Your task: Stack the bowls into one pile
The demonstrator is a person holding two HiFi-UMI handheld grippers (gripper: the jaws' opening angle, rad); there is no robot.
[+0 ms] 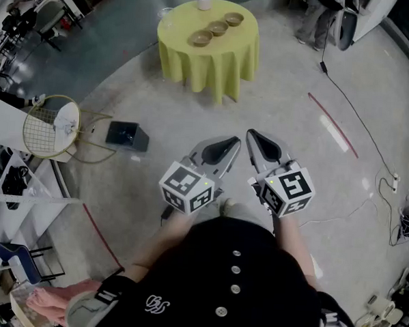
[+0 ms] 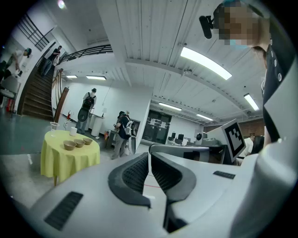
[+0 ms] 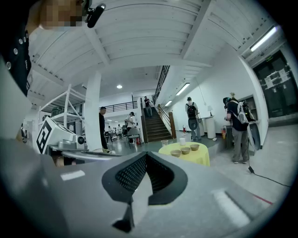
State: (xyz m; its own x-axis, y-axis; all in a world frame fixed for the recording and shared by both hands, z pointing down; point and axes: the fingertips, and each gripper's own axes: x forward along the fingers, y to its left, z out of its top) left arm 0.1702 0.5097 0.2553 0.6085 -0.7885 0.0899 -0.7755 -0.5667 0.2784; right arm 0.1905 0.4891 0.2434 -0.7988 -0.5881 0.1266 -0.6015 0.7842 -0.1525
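Left hand-held gripper (image 1: 230,145) is pinched fully closed with nothing in it, and it's the same deal with my right hand-held gripper (image 1: 254,137): pads together, empty. I'm holding the two side by side in front of my body, tips angled in toward each other and nearly meeting, both pointing roughly level out over the bare floor (image 1: 312,199).

The bowls (image 1: 218,28) are well away from me, on the round table (image 1: 209,67) with the yellow cloth. There are three of them, brownish, sitting in a diagonal row just beside one another, each on the cloth by itself, so no pile yet. A white cup (image 1: 203,1) stands at the far edge of the table behind them. From the left gripper view there's also a clear cup (image 2: 54,126) near the white one.

Between me and the table, off to my left, a black box (image 1: 127,135) sits on the floor.
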